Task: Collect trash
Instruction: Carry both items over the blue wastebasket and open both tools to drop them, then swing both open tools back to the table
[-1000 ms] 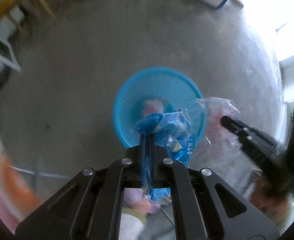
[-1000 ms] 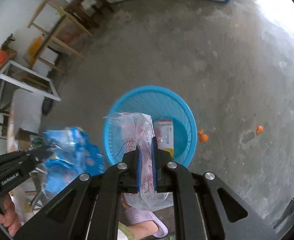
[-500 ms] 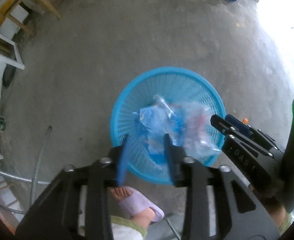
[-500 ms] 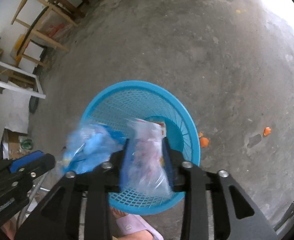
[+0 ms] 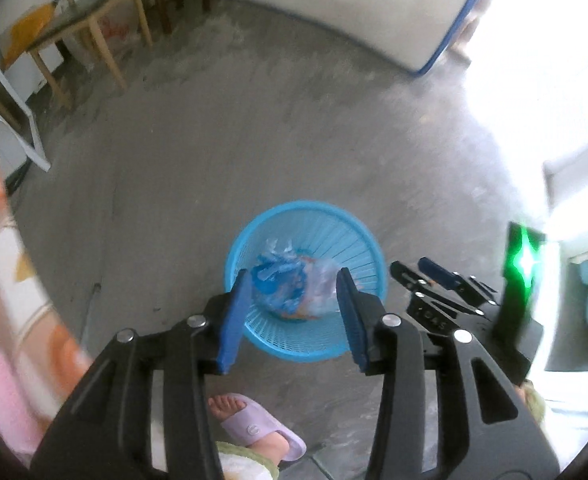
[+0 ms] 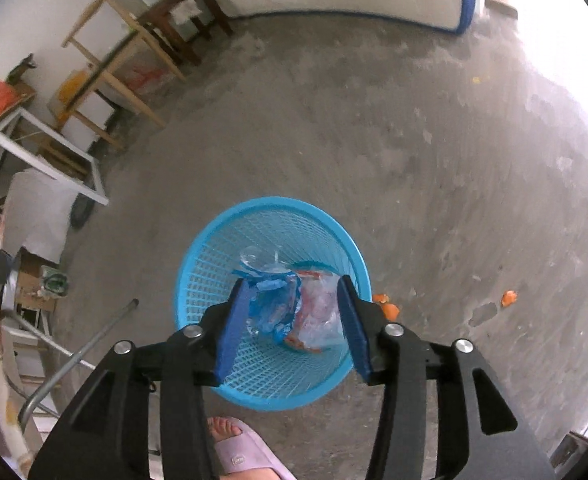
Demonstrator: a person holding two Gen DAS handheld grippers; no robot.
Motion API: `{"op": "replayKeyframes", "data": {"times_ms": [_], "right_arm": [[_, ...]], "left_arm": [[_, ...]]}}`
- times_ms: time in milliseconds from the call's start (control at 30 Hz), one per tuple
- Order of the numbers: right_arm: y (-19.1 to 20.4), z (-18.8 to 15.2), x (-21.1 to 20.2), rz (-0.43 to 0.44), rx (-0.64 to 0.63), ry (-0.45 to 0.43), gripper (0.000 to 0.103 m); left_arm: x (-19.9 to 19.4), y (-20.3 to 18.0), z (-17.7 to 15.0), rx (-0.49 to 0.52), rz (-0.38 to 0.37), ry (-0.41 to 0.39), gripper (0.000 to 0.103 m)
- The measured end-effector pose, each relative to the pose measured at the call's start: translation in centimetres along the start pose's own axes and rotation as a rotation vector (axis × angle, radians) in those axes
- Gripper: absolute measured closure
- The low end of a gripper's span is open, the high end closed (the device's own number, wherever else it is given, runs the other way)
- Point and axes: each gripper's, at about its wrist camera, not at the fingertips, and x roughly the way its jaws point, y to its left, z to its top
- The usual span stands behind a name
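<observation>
**Two wrappers in the blue basket, both grippers empty above it**

A blue plastic wrapper (image 6: 271, 306) and a clear wrapper with red print (image 6: 318, 316) are seen lying side by side inside the blue mesh basket (image 6: 213, 280), the blue one to the left and the clear one touching it on the right. In the left wrist view the same blue wrapper (image 5: 275, 286) and clear wrapper (image 5: 320, 294) are found in the basket (image 5: 358, 240), though blurred. The basket is stood upright on a grey concrete floor (image 6: 354, 140).

The right gripper (image 6: 294, 320) is held above the basket, pointed steeply down, and its jaws have just been opening; the blue pads stand moderately apart and nothing is pressed between them, the wrappers being seen far below through the gap. The left gripper (image 5: 291, 304) is likewise held over the basket with its jaws just opened to a middling width and nothing gripped. The right gripper (image 5: 434, 280) is also caught at the right of the left wrist view, just beside the basket rim.

Below the grippers a foot in a lilac slipper (image 5: 253, 428) is shown on the floor, near the basket. Orange scraps (image 6: 388, 308) are scattered on the concrete to the right of the basket, one just beside its rim and another (image 6: 508, 298) well apart. Wooden tables (image 6: 109, 60) are set against the far wall, and a metal pole (image 6: 89, 348) is laid slanting at the left.
</observation>
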Motion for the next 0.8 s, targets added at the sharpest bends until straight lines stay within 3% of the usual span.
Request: {"op": "replayKeyframes", "data": {"times_ms": [133, 400, 633, 800], "right_arm": [[1.7, -1.3, -4.9, 0.059, -0.06, -0.064, 0.048], [8.3, -3.8, -14.3, 0.241, -0.248, -0.126, 0.035], [16.4, -7.1, -19.3, 0.477, -0.409, -0.076, 0.034], [23.6, -11.4, -20.2, 0.614, -0.553, 0.043, 0.034]], "left_arm": [[-6.1, 0.5, -3.6, -0.024, -0.022, -0.12, 0.05], [-17.9, 4.8, -15.3, -0.147, -0.048, -0.303, 0.03], [-24.7, 10.6, -27.0, -0.292, 0.055, -0.405, 0.025], [-28.0, 14.5, -36.1, -0.428, 0.13, -0.488, 0.021]]}}
